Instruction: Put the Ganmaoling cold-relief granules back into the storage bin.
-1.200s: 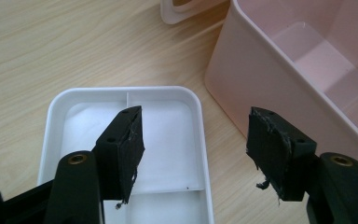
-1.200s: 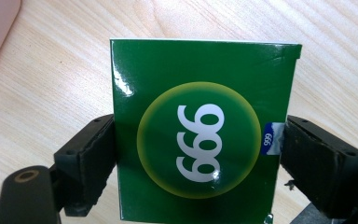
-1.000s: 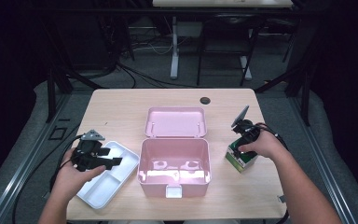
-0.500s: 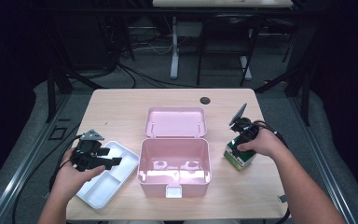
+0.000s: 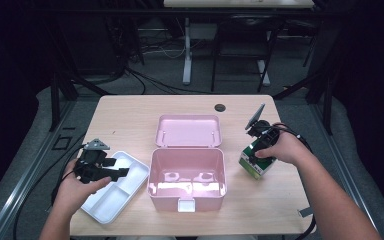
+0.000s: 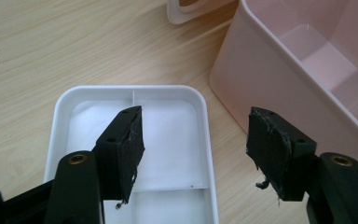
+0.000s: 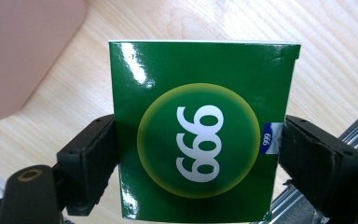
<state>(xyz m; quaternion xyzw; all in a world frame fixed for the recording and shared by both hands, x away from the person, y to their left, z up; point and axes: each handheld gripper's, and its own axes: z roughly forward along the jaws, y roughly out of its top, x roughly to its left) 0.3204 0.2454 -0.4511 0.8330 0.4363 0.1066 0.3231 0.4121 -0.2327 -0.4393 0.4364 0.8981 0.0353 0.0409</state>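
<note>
— Right tongs (image 7: 198,154)?
— Clamped on a green box (image 7: 200,126), one black jaw pressed to each side wall. Glossy face toward the camera, white "999" in a yellow-green circle, seen upside down. Small blue-and-white tab at one edge, right by a jaw.

— And where on the bench (image 5: 130,115)?
— At the right side, near the front edge. Seen from the high view, green box (image 5: 256,161) under the right hand (image 5: 280,147), just right of the pink tub (image 5: 186,176), not touching it. Resting on the wood or lifted a little: cannot tell.

— Left tongs (image 6: 196,140)?
— Spread wide, gripping nothing. Hanging above the white tray (image 6: 70,107), one jaw over its divided inside, the other out past the rim toward the pink tub (image 6: 261,79). Thin ribs splitting the tray into compartments.

— Farther out?
— Tray (image 5: 130,162) at the front left of the bench, set at a slant, close beside the tub. Left hand (image 5: 77,187) over its near part, left tongs (image 5: 117,172) pointing toward the tub. Tub open, pale inside, with a latch tab at its front wall. Pink lid (image 5: 188,131) lying flat just behind the tub, inner side up. Small dark round spot (image 5: 220,107) on the wood near the back edge.
</note>
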